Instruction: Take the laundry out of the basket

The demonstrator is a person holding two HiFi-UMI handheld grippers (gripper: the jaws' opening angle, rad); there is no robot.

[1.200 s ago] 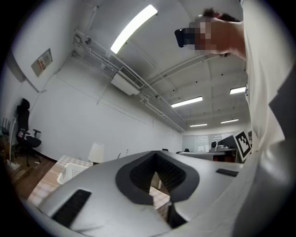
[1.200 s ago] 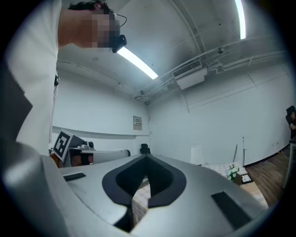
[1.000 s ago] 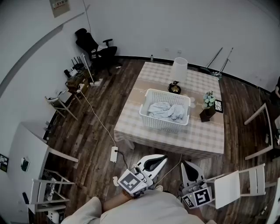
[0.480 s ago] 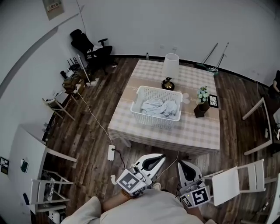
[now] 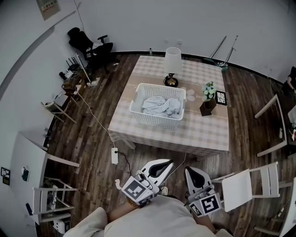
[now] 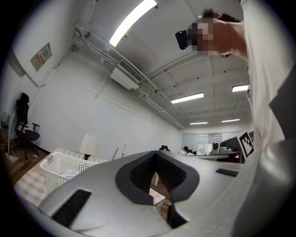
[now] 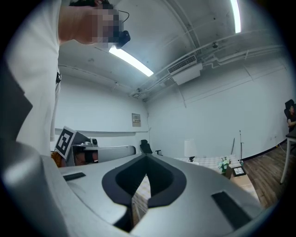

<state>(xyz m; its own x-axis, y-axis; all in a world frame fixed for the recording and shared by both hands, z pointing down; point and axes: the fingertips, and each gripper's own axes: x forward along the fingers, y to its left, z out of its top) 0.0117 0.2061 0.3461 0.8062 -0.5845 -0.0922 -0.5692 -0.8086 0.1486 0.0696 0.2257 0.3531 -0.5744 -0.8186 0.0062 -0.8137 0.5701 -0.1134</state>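
White plastic lattice forms the basket (image 5: 138, 111), which stands on the checked cloth of the desk (image 5: 203, 134). It sits toward the desk's left edge, just in front of the lamp (image 5: 172, 62). Its long side runs parallel to the desk's near edge. The laundry (image 5: 159, 105), a pale bluish-white heap, lies inside it and fills most of the floor of the basket. Nothing has been lifted out yet.

Both tools hang low at the person's waist, well short of the desk's near edge, with bare wooden floor between them and it. The left gripper (image 5: 167, 164) has its fingers closed together on nothing. The right gripper (image 5: 190, 170) is the same, its fingers meeting with nothing between them. Both point level toward the desk.

From the fingers the basket lies straight ahead and well apart. The left gripper stands almost in line with the middle of the basket. The right one points more toward the desk's near edge below the potted plant (image 5: 208, 95). The left therefore looks the nearer hand, by my reading. Both pairs of fingers will have to open before they reach over the near wall of the basket.

As for writing, a notice (image 5: 48, 7) hangs high on the left wall, its print too small to read. The framed picture (image 5: 221, 97) beside the plant is equally illegible. No brand shows on the basket.
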